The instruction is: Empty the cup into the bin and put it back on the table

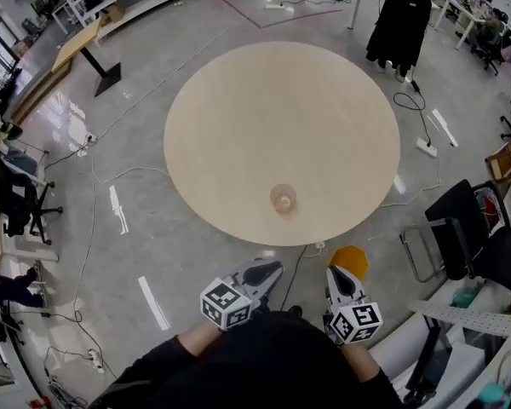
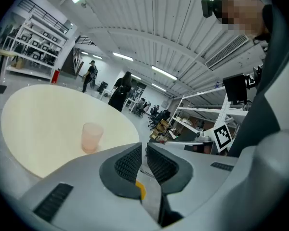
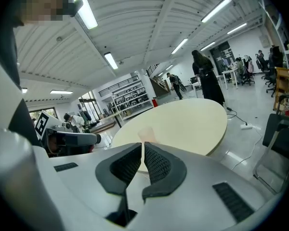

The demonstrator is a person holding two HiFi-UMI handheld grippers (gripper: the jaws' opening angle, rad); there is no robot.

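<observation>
Cup [image 1: 283, 198] stands upright on the round table [image 1: 238, 100], near the edge closest to the grippers; neither touches it. Left gripper [image 1: 271, 271] and right gripper [image 1: 334, 274] have jaws pressed together with nothing between, short of the table. Markings: black-and-white square patterns on the marker cubes [image 1: 226, 303]. Only the head view shows an orange object [image 1: 350, 261] on the floor beside the right gripper. In the left gripper view the cup sits left of the jaws. In the right gripper view it is faint, just past the tips.
</observation>
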